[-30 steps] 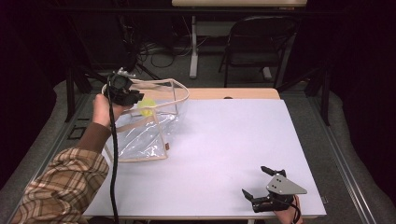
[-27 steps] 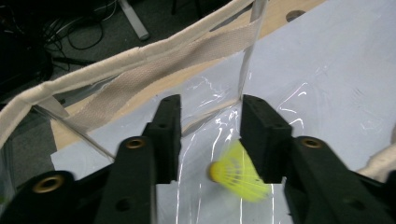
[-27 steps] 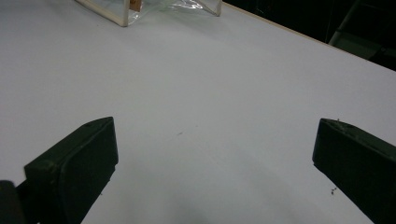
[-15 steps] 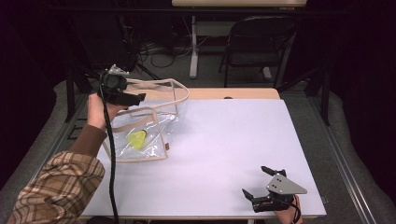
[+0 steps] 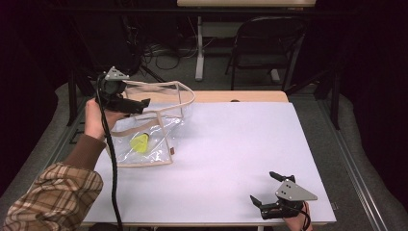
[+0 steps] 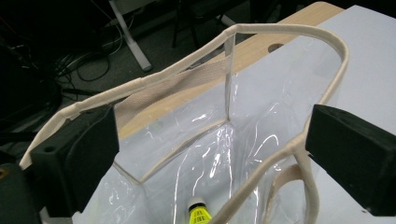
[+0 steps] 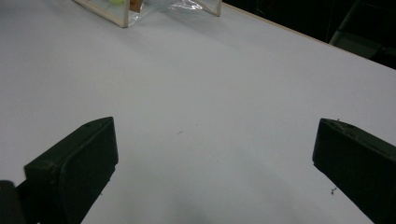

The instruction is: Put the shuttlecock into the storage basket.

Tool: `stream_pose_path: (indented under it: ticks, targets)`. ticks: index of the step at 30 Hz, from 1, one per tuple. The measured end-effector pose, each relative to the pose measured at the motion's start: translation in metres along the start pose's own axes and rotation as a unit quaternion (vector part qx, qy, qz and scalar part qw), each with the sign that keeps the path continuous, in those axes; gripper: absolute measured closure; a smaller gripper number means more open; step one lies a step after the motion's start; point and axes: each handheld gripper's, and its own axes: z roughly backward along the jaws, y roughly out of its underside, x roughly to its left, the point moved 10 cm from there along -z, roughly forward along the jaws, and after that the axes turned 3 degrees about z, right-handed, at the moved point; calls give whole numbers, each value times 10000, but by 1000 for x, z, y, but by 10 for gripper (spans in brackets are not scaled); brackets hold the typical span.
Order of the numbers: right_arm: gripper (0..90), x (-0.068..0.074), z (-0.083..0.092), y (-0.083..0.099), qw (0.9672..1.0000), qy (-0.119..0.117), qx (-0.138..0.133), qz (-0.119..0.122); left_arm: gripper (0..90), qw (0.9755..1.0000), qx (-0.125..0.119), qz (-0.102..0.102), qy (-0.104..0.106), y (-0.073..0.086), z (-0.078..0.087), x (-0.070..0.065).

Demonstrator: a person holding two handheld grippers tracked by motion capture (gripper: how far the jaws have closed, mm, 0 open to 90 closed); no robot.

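- A lab or studio set up for recording.
- Black curtains (image 5: 29, 72) hang all round.
- Loose cables (image 5: 163, 50) lie on the floor beside a folding chair (image 5: 264, 48).
- A plain white table (image 5: 240, 144) stands in the middle.

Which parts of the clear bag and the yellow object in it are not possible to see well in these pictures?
- Yellow object: left gripper view, cut off by the bottom edge.
- Yellow object, high view: too small and blurred to identify.
- Clear bag: right gripper view, cut off by the top edge.
- Bag's near rim: high view, partly behind the left hand-held gripper.
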Motion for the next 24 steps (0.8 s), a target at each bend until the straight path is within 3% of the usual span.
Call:
stream_pose_path:
  ticks: [12,24]
  targets:
    - [0,1,0,0,10000,1,12,11,0,9996,-273,-35,79,7,18,-8]
    - [0,1,-1,0,10000,7,33,21,0,9981,-589,-177,6,14,36,-17]
